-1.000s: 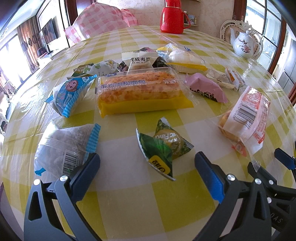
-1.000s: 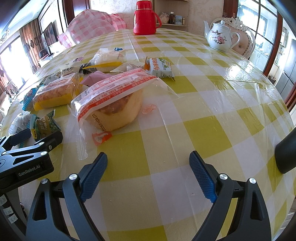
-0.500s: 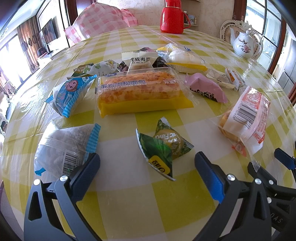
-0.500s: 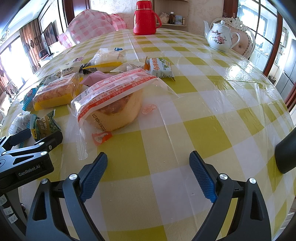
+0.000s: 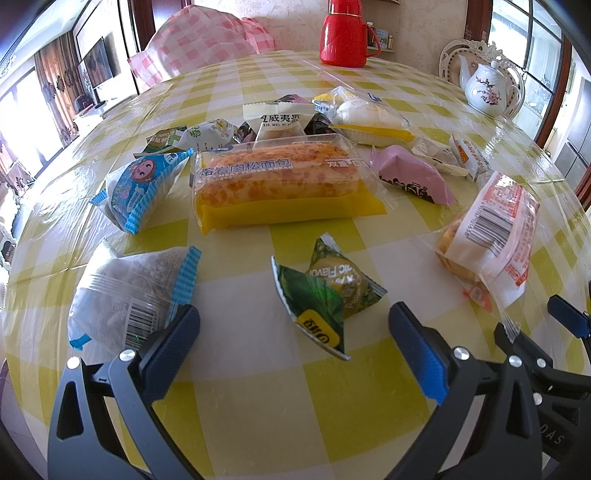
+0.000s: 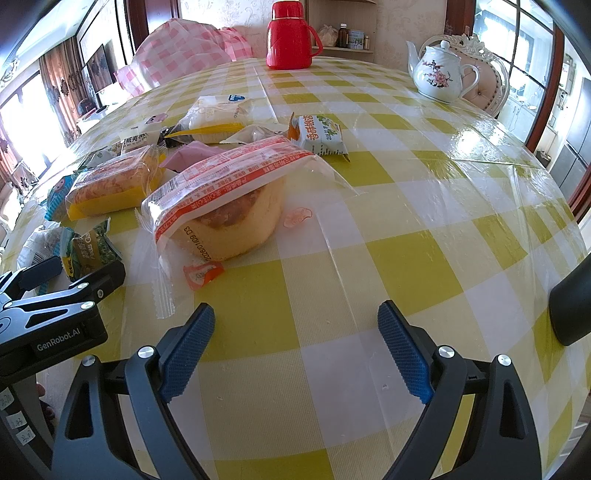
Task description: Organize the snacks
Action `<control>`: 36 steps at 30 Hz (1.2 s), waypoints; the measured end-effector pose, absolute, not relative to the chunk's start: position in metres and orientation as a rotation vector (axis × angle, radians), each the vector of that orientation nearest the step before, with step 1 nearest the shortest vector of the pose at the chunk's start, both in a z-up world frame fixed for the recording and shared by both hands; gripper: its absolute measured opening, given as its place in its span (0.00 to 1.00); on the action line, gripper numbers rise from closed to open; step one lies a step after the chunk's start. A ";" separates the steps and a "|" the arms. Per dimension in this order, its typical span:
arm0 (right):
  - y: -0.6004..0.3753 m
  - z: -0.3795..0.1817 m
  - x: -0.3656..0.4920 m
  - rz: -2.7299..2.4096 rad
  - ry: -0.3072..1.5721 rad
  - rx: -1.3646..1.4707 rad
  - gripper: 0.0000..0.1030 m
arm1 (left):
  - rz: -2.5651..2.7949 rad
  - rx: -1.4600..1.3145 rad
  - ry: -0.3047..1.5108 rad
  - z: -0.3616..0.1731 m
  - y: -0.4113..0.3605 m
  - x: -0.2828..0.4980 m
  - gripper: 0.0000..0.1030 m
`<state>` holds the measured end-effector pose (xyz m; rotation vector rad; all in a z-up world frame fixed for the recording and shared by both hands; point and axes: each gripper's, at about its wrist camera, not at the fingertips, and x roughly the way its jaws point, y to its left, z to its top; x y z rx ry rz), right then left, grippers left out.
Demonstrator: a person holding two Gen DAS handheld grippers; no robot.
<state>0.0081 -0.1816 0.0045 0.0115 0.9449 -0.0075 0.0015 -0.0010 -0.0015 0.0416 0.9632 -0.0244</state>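
Nearest the long meat-floss bread pack (image 5: 280, 184), on its near side, both tongs hang low over the tabletop (image 6: 424, 229) w/ nothing in them: left tongs (image 5: 293, 343) spread wide, right tongs (image 6: 295, 345) spread wide too, each holding nothing.

What's changed over the last sec: nothing. Tongs sit in the same spots, every snack lies as it did. So organizing hasn't begun; the pile is scattered, no pack picked, no visible bin or cleared zone to sort into.

Near to far from the bread pack:
- Green pea packet (image 5: 325, 291), just in front of it, lies between the left tongs' fingers but untouched. Likely first pick; crinkly foil, light, may skid if pinched by an edge.
- Clear packet w/ blue trim (image 5: 129, 295), front-left, its corner just beside the left finger (image 5: 173, 343).
- Round cake in red-printed wrap (image 6: 225, 199), front-right, closest to the right tongs; loose film flaps out around it, soft inside, so squeeze gently.
- Blue cartoon packet (image 5: 142, 188), just left; pink packet (image 5: 410, 177), just right.
- Behind: white packet w/ black print (image 5: 279, 120), cream bun pack (image 5: 365, 120), a few small sachets.
- Well behind, not snacks: red thermos (image 5: 345, 33) and white teapot (image 5: 487, 90).
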 end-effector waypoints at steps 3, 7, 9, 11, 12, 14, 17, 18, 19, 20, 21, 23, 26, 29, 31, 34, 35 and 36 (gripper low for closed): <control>-0.181 0.004 0.008 -0.008 0.945 0.012 0.85 | -0.024 0.042 0.963 -0.001 -0.001 0.001 0.99; -0.181 0.004 0.008 -0.008 0.945 0.012 0.85 | -0.024 0.042 0.963 -0.001 -0.001 0.001 0.99; -0.181 0.004 0.008 -0.008 0.945 0.012 0.85 | -0.024 0.042 0.963 -0.001 -0.001 0.001 0.99; -0.181 0.004 0.008 -0.008 0.945 0.012 0.85 | -0.024 0.042 0.963 -0.001 -0.001 0.001 0.99; -0.181 0.004 0.008 -0.008 0.945 0.011 0.85 | -0.024 0.042 0.963 -0.001 -0.001 0.001 0.99; -0.181 0.005 0.008 -0.008 0.945 0.012 0.85 | -0.024 0.042 0.963 -0.001 -0.001 0.001 0.99; -0.181 0.005 0.008 -0.008 0.945 0.012 0.85 | -0.019 0.038 0.964 0.000 -0.001 -0.003 0.99; -0.181 0.004 0.008 -0.008 0.945 0.012 0.85 | -0.019 0.038 0.964 0.000 -0.001 -0.003 0.99; -0.181 0.005 0.009 -0.011 0.945 0.008 0.85 | -0.019 0.038 0.965 0.000 0.000 -0.007 0.99; -0.180 0.004 0.009 -0.021 0.945 0.012 0.85 | -0.021 0.039 0.967 0.001 0.001 -0.011 0.99; -0.179 0.004 0.009 -0.027 0.945 0.016 0.85 | -0.024 0.041 0.971 0.001 0.001 -0.013 0.99; -0.181 0.004 0.009 -0.023 0.945 0.024 0.85 | -0.046 0.052 0.982 0.001 0.003 -0.022 0.99; -0.180 0.007 0.005 0.027 0.960 -0.004 0.85 | -0.076 0.059 0.991 0.001 0.014 -0.044 0.99; -0.193 0.009 0.001 0.088 0.958 0.109 0.85 | -0.055 -0.023 0.978 0.005 0.042 -0.066 0.99; -0.208 0.012 -0.001 0.137 0.940 0.298 0.85 | 0.002 -0.102 0.968 0.007 0.067 -0.073 0.99; -0.205 0.017 0.009 0.173 0.941 0.427 0.85 | 0.068 -0.238 0.937 0.011 0.106 -0.078 0.99; -0.202 0.021 0.016 0.164 0.932 0.479 0.85 | 0.077 -0.279 0.928 0.012 0.115 -0.079 0.99; -0.201 0.024 0.024 0.142 0.922 0.539 0.85 | 0.085 -0.344 0.911 0.014 0.126 -0.080 0.99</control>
